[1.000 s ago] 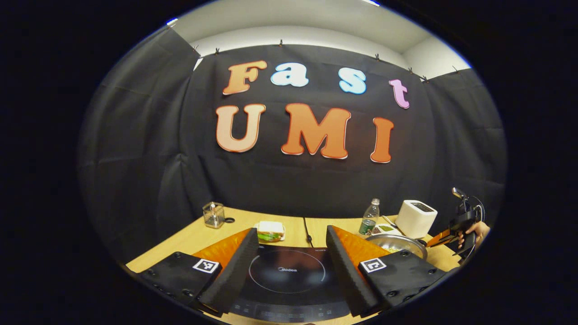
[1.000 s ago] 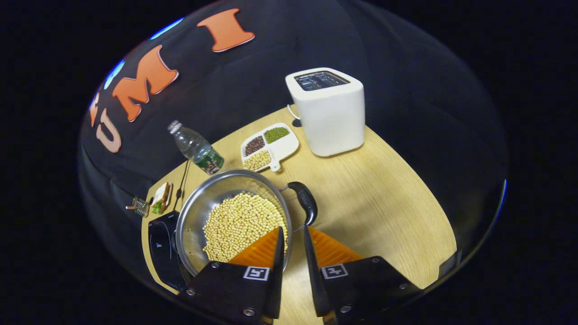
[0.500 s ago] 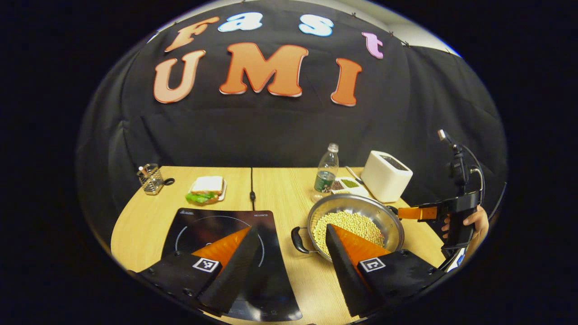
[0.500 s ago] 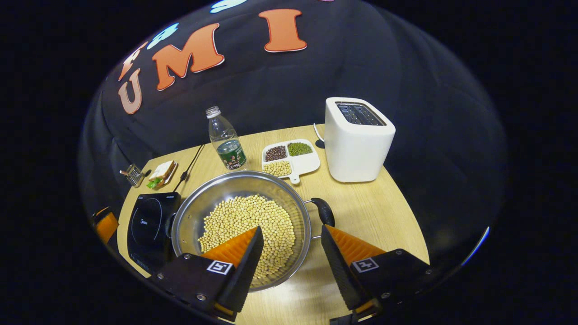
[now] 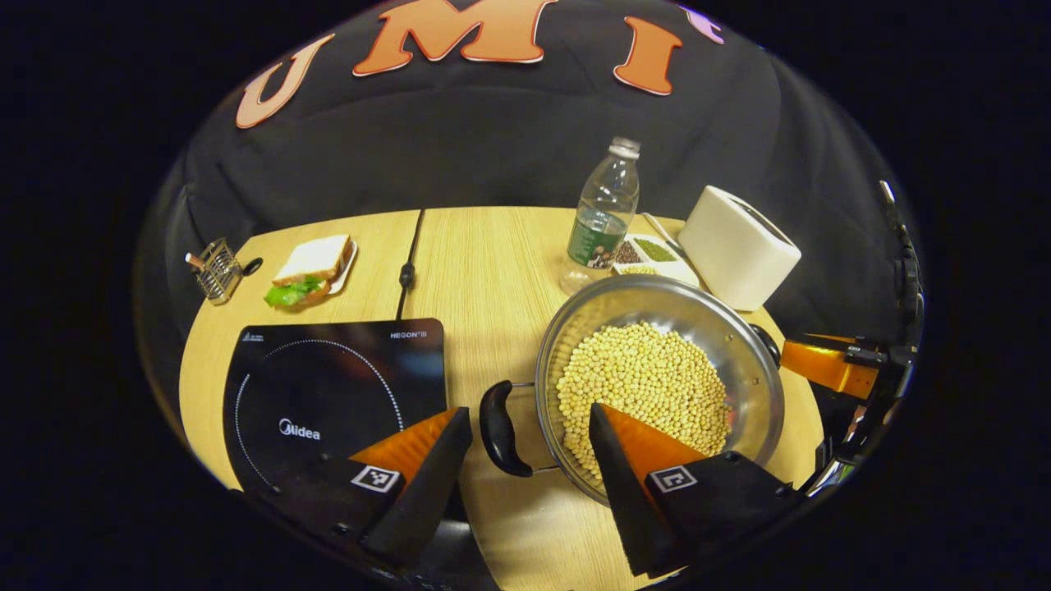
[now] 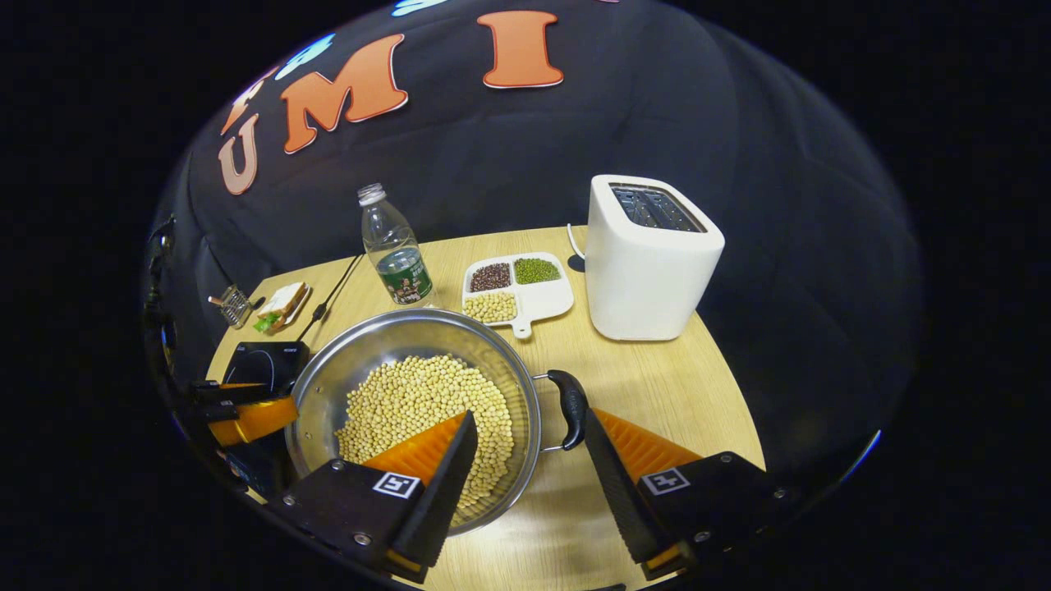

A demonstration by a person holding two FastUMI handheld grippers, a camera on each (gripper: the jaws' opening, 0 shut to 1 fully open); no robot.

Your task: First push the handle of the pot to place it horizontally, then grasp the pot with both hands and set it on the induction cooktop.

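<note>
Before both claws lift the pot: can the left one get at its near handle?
Probably yes: the left claw is open, the pot's handle sits between its fingers, nothing blocking.

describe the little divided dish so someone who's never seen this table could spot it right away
Start at the tall white toaster near the back of the wooden table. Just beside it, between the toaster and the plastic water bottle, lies the white divided dish, behind the big steel pot of pale beans. It alone is flat and split into compartments, holding dark, green and pale grains apart.
</note>
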